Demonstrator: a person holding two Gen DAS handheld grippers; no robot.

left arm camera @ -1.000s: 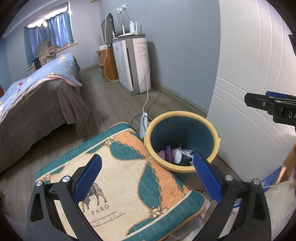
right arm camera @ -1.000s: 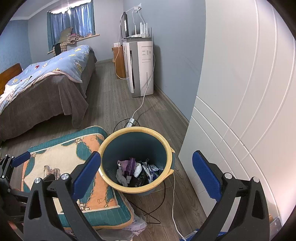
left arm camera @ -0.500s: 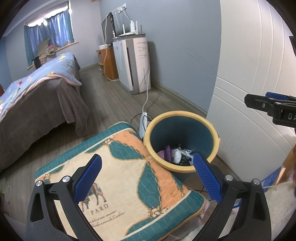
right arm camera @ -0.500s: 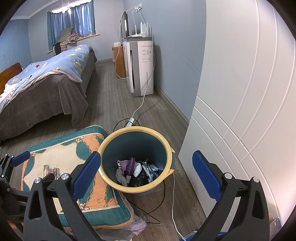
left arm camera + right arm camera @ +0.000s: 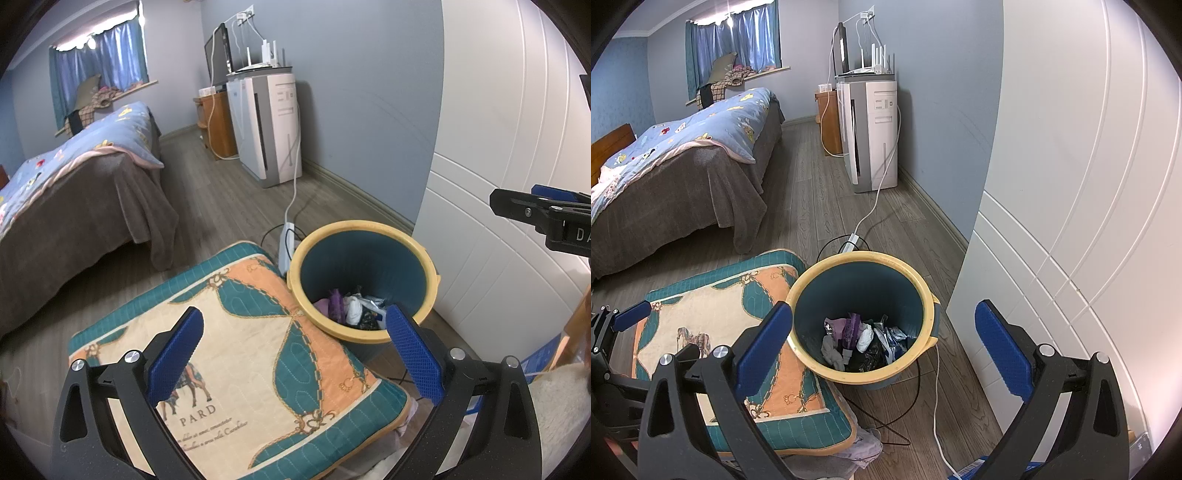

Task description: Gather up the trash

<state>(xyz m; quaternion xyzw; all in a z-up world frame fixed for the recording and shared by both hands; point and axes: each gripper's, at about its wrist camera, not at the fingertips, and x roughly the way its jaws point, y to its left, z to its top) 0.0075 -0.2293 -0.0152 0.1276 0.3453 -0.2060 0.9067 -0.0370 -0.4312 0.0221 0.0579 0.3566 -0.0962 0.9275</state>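
Still, nothing has moved: both grippers, left [image 5: 293, 352] and right [image 5: 882, 349], hover released and empty at lower frame, above the bin [image 5: 862, 373] holding trash [image 5: 862, 341].

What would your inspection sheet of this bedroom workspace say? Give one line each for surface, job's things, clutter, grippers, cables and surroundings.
Surface: wood floor.
Job's things: bin with yellow rim, trash in its bottom.
Clutter: cushion touching the bin; cloth under the cushion.
Grippers: left gripper open, empty, above the cushion; right gripper open, empty, above the bin.
Cables: white cable to a power strip behind the bin; black cable looped on the floor.
Surroundings: bed, white appliance, wardrobe.
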